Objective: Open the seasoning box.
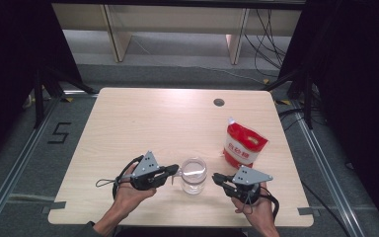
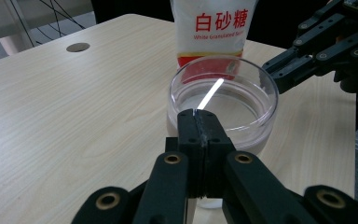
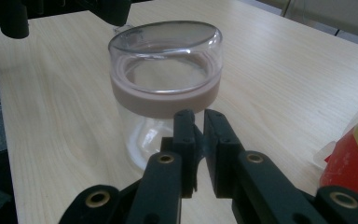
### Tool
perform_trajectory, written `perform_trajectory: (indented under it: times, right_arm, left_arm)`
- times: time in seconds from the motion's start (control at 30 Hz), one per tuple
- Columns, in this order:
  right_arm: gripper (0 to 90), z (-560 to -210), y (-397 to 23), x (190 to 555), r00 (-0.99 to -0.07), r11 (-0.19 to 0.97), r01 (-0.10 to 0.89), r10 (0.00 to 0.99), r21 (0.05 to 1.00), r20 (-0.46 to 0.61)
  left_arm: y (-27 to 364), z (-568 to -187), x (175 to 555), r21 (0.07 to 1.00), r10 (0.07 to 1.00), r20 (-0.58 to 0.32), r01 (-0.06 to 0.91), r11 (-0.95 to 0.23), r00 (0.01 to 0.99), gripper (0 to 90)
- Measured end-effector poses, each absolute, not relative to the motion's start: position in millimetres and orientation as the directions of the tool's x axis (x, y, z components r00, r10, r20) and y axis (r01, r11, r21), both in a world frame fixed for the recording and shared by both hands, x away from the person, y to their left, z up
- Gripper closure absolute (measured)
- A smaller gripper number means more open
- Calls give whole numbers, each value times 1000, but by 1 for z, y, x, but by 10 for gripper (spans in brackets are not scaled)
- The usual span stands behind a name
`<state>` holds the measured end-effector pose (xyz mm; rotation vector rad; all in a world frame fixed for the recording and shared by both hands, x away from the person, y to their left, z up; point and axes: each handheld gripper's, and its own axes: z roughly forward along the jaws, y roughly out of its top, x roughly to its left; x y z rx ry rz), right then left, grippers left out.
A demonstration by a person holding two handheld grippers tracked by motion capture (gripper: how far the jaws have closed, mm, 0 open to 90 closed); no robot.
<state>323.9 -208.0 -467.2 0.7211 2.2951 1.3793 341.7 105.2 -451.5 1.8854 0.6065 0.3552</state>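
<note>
A clear glass jar (image 1: 194, 175) with a wide round mouth and a pale brownish band below its rim stands upright on the light wooden desk (image 1: 143, 123), near the front edge and roughly midway between the two hands. In the left gripper view the jar (image 2: 223, 100) sits just beyond the jaws, and a thin white stick-like handle (image 2: 210, 94) leans from inside the jar toward them.

The left gripper (image 1: 173, 171), black with a grey three-cornered plate on top, lies just left of the jar and points right at it. Its jaws are pressed together, pinching the near end of the thin white handle (image 1: 179, 173). The left gripper (image 2: 199, 122) is level with the jar's rim.

The right gripper (image 1: 217, 177), also black with a grey plate, is just right of the jar, pointing left, its tip a little apart from the glass. Its jaws are drawn almost together with only a narrow slit between them and nothing gripped. In the right gripper view that gripper (image 3: 199, 122) faces the jar (image 3: 165, 88) just below the band.

A red and white bag of white granulated sugar (image 1: 244, 143) stands farther back on the right, well behind the right gripper.
</note>
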Motion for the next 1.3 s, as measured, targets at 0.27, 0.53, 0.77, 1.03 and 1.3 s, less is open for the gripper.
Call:
perform_trajectory:
  times: [0.27, 0.53, 0.77, 1.03, 1.3]
  right_arm:
    - [860, -467, -204, 326, -814, 402, 216, 577, 890, -63]
    - [863, -463, -198, 328, -820, 388, 204, 570, 899, -60]
    - [864, -458, -189, 329, -833, 385, 185, 550, 904, -64]
    - [865, -451, -181, 328, -834, 377, 161, 545, 912, -78]
    - [865, -447, -180, 326, -832, 364, 171, 551, 916, -64]
  left_arm:
    - [108, -453, 344, 922, 561, -34, 242, -301, 827, 885]
    - [108, -453, 344, 923, 553, -19, 227, -311, 833, 881]
    - [110, -455, 345, 921, 559, -27, 238, -308, 829, 870]
    - [110, -454, 345, 925, 550, -30, 232, -302, 835, 867]
    - [120, -450, 346, 935, 559, -85, 259, -241, 825, 711]
